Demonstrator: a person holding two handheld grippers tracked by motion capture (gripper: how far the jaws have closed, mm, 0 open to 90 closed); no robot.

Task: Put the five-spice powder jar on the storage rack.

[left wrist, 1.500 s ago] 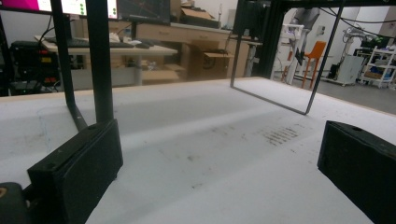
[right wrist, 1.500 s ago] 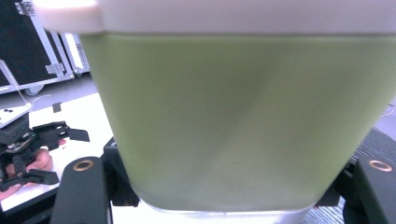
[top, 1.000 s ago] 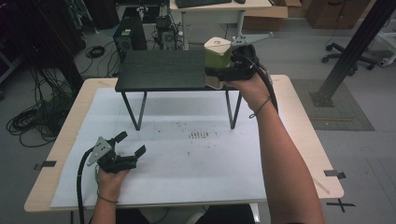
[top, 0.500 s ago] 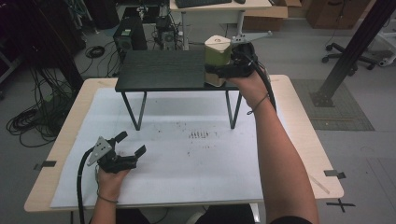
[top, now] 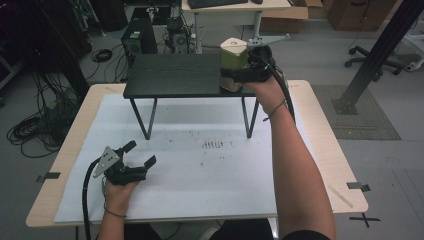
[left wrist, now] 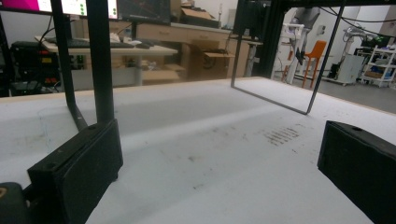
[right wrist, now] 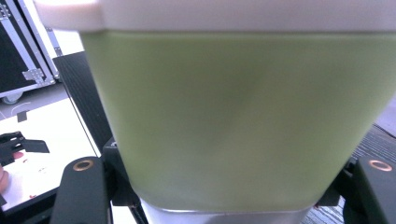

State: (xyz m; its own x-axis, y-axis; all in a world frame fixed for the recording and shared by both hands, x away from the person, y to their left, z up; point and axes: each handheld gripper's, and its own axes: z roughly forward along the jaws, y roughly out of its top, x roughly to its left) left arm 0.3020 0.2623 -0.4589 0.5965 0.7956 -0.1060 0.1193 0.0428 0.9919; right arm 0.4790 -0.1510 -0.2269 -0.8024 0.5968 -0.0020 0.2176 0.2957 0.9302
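**Holding the green container at the stand's right end**

High view. Right gripper (top: 239,73) is raised to the level of the black stand (top: 172,76), its jaws on either side of the green container (top: 233,64), which sits at the stand's right front corner. The arm reaches well forward, probably because the stand top is higher than the table (top: 320,135) and far from the person. Whether the container's base rests on the stand top or is just clear of it, I cannot tell. Left gripper (top: 137,159) lies low on the white sheet (top: 200,175), well apart from the stand, jaws spread with nothing between them. Judgement: it is parked out of the way while the right hand works alone.

Left gripper view. Both black jaws stand wide apart above the bare white sheet. Ahead of them are faint dark marks (left wrist: 280,135) and the stand's thin legs (left wrist: 100,60). Nothing is within reach of the jaws.

Right gripper view. The container is directly ahead and between the jaws, very close. Its wall is translucent matte green with rounded corners, under a white lid (right wrist: 233,14), and a paler grey band runs along its base. The jaws sit against its lower sides, so it is pinched low on the body. Judgement: the smooth wall may slip under a light grip.
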